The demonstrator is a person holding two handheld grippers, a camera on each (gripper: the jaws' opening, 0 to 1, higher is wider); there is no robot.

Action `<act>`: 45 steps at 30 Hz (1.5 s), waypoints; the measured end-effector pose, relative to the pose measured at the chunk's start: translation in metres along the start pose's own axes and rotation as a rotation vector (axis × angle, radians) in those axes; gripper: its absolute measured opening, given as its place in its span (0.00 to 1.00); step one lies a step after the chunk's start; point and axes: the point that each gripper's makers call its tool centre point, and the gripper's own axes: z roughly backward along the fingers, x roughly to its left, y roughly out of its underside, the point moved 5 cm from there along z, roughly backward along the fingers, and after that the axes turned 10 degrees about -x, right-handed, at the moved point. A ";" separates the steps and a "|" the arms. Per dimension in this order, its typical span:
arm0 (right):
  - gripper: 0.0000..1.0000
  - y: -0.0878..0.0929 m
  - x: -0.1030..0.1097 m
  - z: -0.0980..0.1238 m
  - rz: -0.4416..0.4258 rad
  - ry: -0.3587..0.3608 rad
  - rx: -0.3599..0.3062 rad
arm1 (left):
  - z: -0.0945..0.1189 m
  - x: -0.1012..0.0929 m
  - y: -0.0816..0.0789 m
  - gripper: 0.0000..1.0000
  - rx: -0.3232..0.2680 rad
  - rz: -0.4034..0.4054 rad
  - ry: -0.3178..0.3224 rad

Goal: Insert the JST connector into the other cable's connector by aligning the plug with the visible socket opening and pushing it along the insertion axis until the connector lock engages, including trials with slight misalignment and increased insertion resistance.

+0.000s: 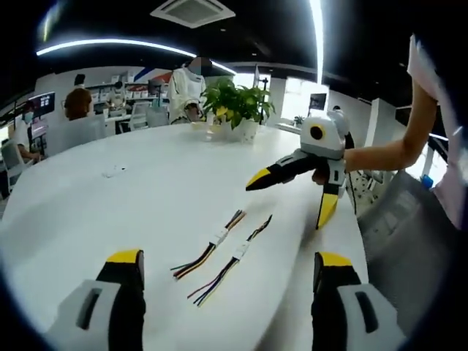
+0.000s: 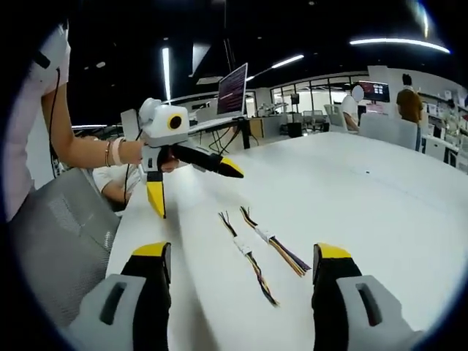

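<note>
Two short bundles of coloured wires lie side by side on the white table (image 1: 110, 212). Each has a small white connector part-way along: one cable (image 1: 213, 243) and the other cable (image 1: 238, 252). In the right gripper view they are the cable (image 2: 246, 250) and the cable (image 2: 268, 238). My left gripper (image 1: 228, 257) is open, its yellow-tipped jaws wide apart just short of the cables. My right gripper (image 2: 241, 252) is open too, facing the cables from the opposite side. Each gripper shows in the other's view, held in a hand above the table: the right gripper (image 1: 289, 202), the left gripper (image 2: 197, 191).
A potted plant (image 1: 235, 107) stands at the table's far side. A grey chair (image 1: 409, 219) sits by the table edge next to the person's arm (image 1: 380, 152). People sit at desks beyond. A monitor (image 2: 232, 89) stands behind the table (image 2: 380, 190).
</note>
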 end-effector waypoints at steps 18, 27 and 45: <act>0.95 -0.027 0.021 0.034 -0.023 0.154 -0.004 | 0.046 -0.029 -0.022 0.99 -0.026 0.045 -0.185; 0.94 -0.029 0.037 0.049 -0.052 0.207 0.003 | 0.061 -0.046 -0.019 0.99 0.004 0.073 -0.283; 0.91 -0.013 0.053 0.051 -0.133 0.272 0.049 | 0.066 -0.057 -0.009 0.99 -0.009 0.087 -0.392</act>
